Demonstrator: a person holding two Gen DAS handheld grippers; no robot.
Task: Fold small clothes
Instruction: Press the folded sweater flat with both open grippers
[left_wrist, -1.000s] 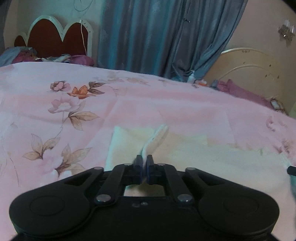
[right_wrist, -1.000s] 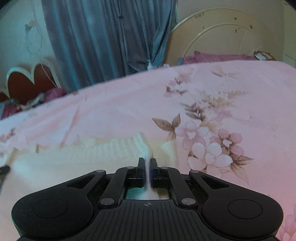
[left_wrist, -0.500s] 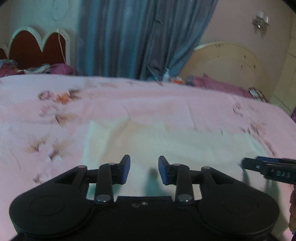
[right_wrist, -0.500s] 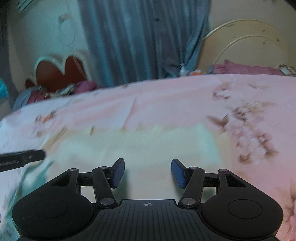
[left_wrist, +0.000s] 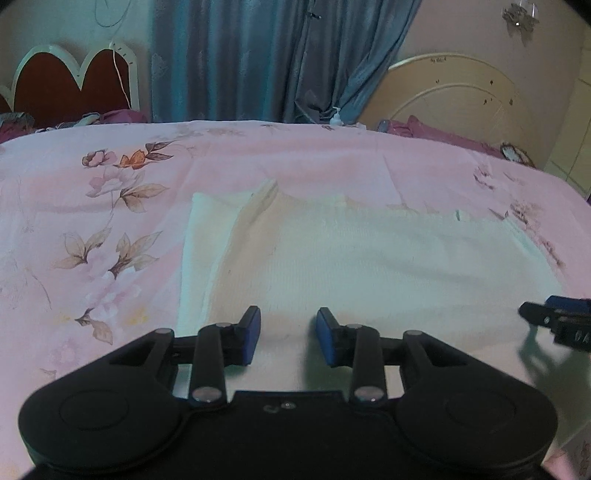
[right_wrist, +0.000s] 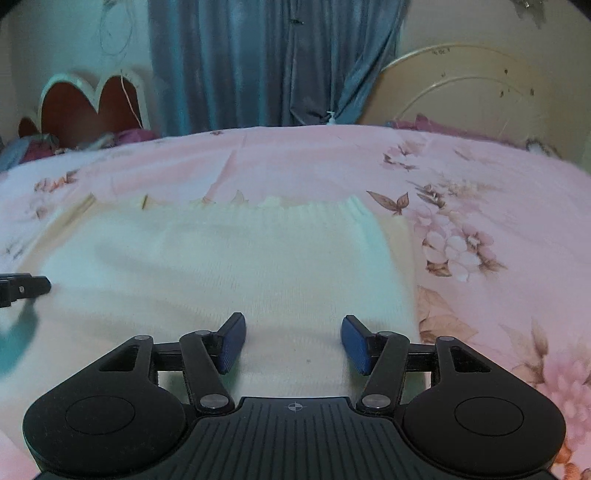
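Nearby, a blue curtain (left_wrist: 258, 59) and headboards (left_wrist: 70, 85) stood behind the bed (left_wrist: 332, 147). Both the left tool (left_wrist: 284, 339) and right tool (right_wrist: 293, 343) were spread, empty, above the cream sweater (right_wrist: 221, 266) lying flat on the floral bedsheet (right_wrist: 480, 206).

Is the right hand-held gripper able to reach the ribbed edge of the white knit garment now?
Probably yes: the right hand-held gripper is open over the white knit garment, and nothing lies between it and the ribbed edge.

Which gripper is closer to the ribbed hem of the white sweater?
Right. The right gripper hovers open over the sweater end with the ribbed hem; the left gripper is open at the opposite end.
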